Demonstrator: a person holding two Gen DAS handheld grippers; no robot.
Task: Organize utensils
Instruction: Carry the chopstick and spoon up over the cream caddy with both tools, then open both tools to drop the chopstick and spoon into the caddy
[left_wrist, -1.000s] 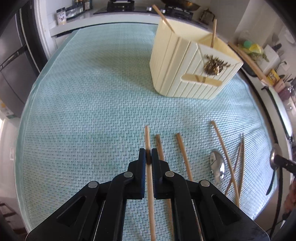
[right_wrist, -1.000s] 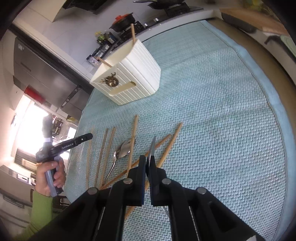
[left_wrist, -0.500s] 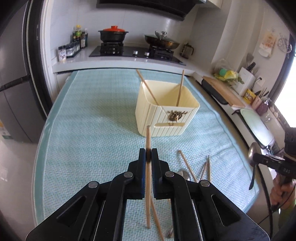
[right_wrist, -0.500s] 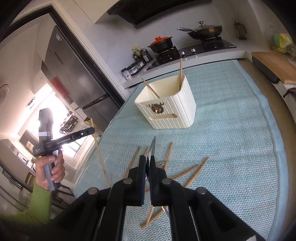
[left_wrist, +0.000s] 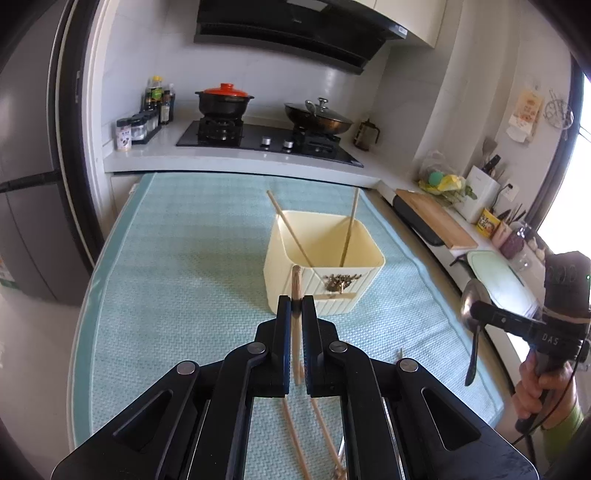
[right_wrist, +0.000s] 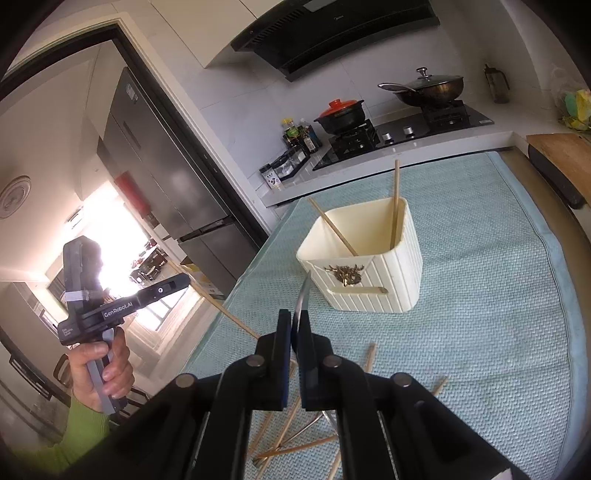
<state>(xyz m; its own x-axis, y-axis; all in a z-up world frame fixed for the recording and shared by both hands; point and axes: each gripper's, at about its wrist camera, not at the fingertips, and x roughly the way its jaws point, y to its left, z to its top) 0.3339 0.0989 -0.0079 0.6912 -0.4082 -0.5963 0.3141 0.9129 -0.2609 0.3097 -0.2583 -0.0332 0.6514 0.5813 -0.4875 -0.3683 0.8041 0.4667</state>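
Observation:
My left gripper (left_wrist: 295, 308) is shut on a wooden chopstick (left_wrist: 295, 280), held above the mat and pointing at the cream utensil holder (left_wrist: 325, 266). Two chopsticks (left_wrist: 349, 225) lean inside the holder. At the right of the left wrist view, the right gripper (left_wrist: 476, 312) holds a metal spoon (left_wrist: 471, 299) by its neck, handle hanging down. In the right wrist view my right gripper (right_wrist: 293, 321) is shut on that spoon (right_wrist: 302, 295), seen edge-on. The holder (right_wrist: 369, 273) lies ahead of it. The left gripper (right_wrist: 181, 284) with its chopstick (right_wrist: 225, 312) is off to the left.
Several loose chopsticks (right_wrist: 291, 421) lie on the teal woven mat (right_wrist: 498, 314) below the grippers, with a metal utensil partly hidden among them. Behind the mat is a counter with a stove (left_wrist: 266, 138), pots and spice jars. A cutting board (left_wrist: 436, 218) is at the right.
Both grippers have risen off the mat, the left lifting its chopstick and the right its spoon. Both views have tilted up from the mat toward the holder and the stove.

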